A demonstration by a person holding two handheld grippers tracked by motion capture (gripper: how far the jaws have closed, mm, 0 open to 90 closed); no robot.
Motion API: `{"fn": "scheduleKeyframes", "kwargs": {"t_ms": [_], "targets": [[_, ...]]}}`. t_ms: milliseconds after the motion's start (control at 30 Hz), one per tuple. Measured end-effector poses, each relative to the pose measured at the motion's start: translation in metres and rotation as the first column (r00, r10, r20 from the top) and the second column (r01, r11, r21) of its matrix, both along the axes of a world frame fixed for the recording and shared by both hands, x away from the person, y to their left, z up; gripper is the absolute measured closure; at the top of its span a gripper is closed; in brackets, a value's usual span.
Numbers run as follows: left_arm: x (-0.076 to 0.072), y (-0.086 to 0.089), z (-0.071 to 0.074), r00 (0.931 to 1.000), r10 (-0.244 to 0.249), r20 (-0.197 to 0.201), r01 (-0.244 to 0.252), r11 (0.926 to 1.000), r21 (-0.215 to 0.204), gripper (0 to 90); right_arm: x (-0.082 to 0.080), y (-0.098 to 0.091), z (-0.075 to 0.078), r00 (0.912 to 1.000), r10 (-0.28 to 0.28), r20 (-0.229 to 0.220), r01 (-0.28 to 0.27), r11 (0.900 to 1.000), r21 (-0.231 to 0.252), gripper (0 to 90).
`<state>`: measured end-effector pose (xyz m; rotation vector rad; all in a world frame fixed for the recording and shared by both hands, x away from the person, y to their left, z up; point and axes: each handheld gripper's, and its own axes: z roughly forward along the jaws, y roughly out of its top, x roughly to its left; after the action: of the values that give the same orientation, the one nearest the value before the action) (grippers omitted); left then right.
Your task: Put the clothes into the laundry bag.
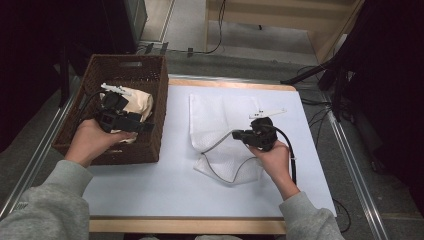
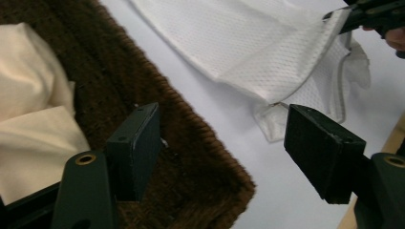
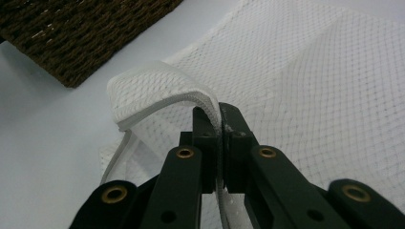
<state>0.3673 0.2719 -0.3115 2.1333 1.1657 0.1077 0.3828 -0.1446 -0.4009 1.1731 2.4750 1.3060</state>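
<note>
A white mesh laundry bag [image 1: 220, 120] lies on the white table mat [image 1: 165, 185]. My right gripper [image 1: 236, 134] is shut on the bag's hemmed edge and lifts it into a fold [image 3: 162, 88]; the jaws pinch the hem in the right gripper view [image 3: 219, 125]. My left gripper [image 1: 146, 126] hovers open over the right rim of a brown wicker basket [image 1: 95, 70]. Its jaws stand wide apart with nothing between them [image 2: 224, 143]. A cream cloth [image 2: 33, 119] lies inside the basket, beside the left jaw. The mesh bag [image 2: 248, 47] and the right gripper [image 2: 372, 14] show farther off.
The basket [image 3: 86, 33] sits at the table's left edge, against the mat. The wooden table border [image 1: 185, 225] runs along the near side. Metal rails flank the table and cables cross the floor beyond it.
</note>
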Motion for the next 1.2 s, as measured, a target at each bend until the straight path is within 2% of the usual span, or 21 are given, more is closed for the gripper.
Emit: {"fn": "scheduleKeyframes", "kwargs": {"t_ms": [233, 400, 500, 567, 667, 767, 900, 1033, 1133, 1200], "targets": [[0.015, 0.018, -0.006, 0.9988, 0.047, 0.013, -0.048, 0.9984, 0.031, 21.9, 0.001, 0.0, -0.001, 1.0, -0.003, 0.003, 0.003, 1.0, -0.002, 86.9], [0.026, 0.035, -0.011, 0.9955, 0.094, 0.01, -0.094, 0.9952, 0.026, 21.7, 0.001, 0.001, -0.001, 1.0, -0.005, 0.003, 0.005, 1.0, -0.005, 86.9], [0.031, 0.044, -0.015, 0.9939, 0.11, 0.012, -0.11, 0.993, 0.042, 22.6, 0.001, 0.0, -0.001, 1.0, -0.006, 0.004, 0.006, 1.0, -0.005, 86.9], [0.036, 0.053, -0.02, 0.9905, 0.138, 0.0, -0.138, 0.9894, 0.046, 22.5, 0.001, 0.0, -0.001, 1.0, -0.008, 0.004, 0.008, 1.0, -0.004, 86.9], [0.041, 0.064, -0.024, 0.985, 0.172, 0.012, -0.173, 0.9837, 0.05, 22.7, 0.001, 0.001, -0.002, 1.0, -0.004, 0.005, 0.004, 1.0, -0.007, 86.9], [0.045, 0.074, -0.027, 0.9786, 0.205, 0.007, -0.206, 0.9773, 0.052, 22.5, 0.001, 0.002, -0.002, 1.0, -0.003, 0.007, 0.003, 0.9999, -0.012, 86.9], [0.051, 0.086, -0.035, 0.9682, 0.25, 0.002, -0.25, 0.9654, 0.076, 21.5, 0.001, 0.002, -0.002, 1.0, -0.002, 0.006, 0.002, 1.0, -0.007, 86.9], [0.061, 0.091, -0.047, 0.9572, 0.289, -0.017, -0.286, 0.9539, 0.09, 20.1, 0.001, 0.002, -0.002, 1.0, -0.004, 0.006, 0.004, 1.0, -0.007, 86.8], [0.071, 0.09, -0.056, 0.9534, 0.301, -0.02, -0.299, 0.9504, 0.087, 18.4, 0.001, 0.002, -0.002, 1.0, -0.004, 0.006, 0.004, 1.0, -0.005, 86.7], [0.08, 0.091, -0.065, 0.9479, 0.317, -0.025, -0.314, 0.9448, 0.094, 18.2, 0.001, 0.002, -0.002, 1.0, -0.004, 0.005, 0.004, 1.0, -0.002, 86.6]]}}
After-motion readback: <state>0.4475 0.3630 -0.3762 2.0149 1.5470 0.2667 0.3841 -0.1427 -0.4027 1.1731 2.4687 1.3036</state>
